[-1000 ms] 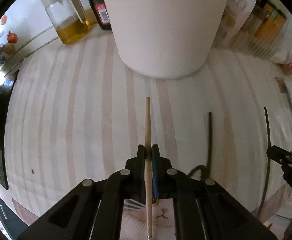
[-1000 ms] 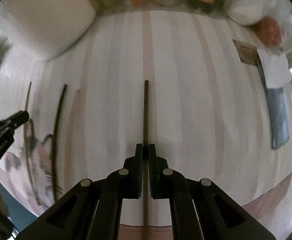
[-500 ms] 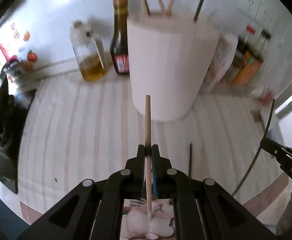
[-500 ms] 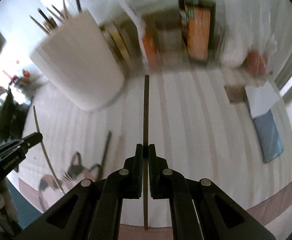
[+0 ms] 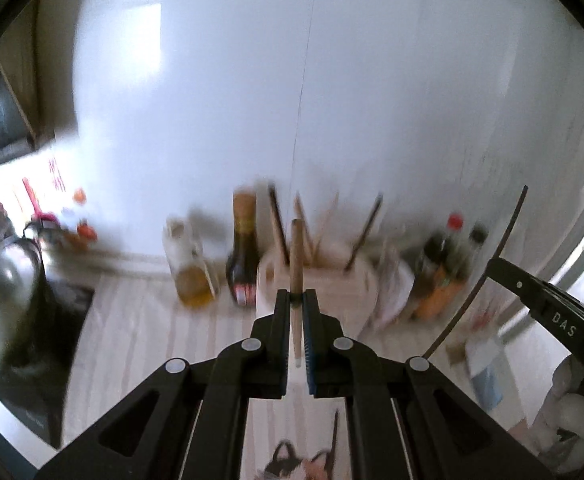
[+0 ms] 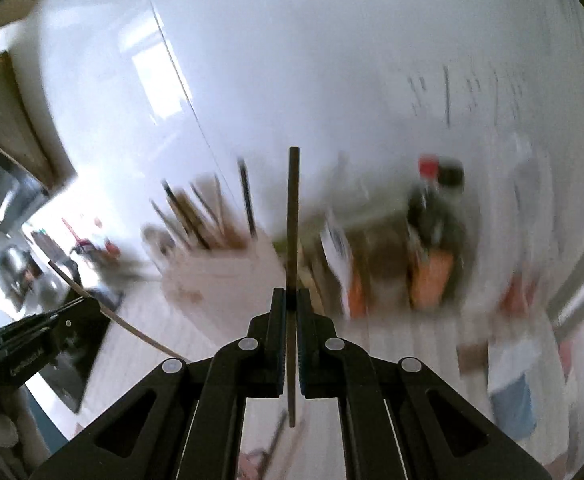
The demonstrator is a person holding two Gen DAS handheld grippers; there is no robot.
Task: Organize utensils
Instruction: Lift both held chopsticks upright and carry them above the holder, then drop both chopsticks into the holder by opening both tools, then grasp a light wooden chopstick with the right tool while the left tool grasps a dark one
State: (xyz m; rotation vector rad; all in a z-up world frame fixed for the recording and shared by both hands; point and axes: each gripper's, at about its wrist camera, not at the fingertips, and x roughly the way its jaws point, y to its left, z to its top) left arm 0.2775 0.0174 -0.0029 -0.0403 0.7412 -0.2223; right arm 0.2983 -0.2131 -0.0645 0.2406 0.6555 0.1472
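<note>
the left gripper [image 5: 297,298] is clenched on a light wooden chopstick [image 5: 295,256], the right gripper [image 6: 288,300] on a dark chopstick [image 6: 293,216], each stick running straight out along the fingers. the white holder [image 5: 324,280], already bristling with sticks, stands ahead and lower, directly beyond the left gripper, left of the right's line. both grippers are raised and tilted upward.
</note>
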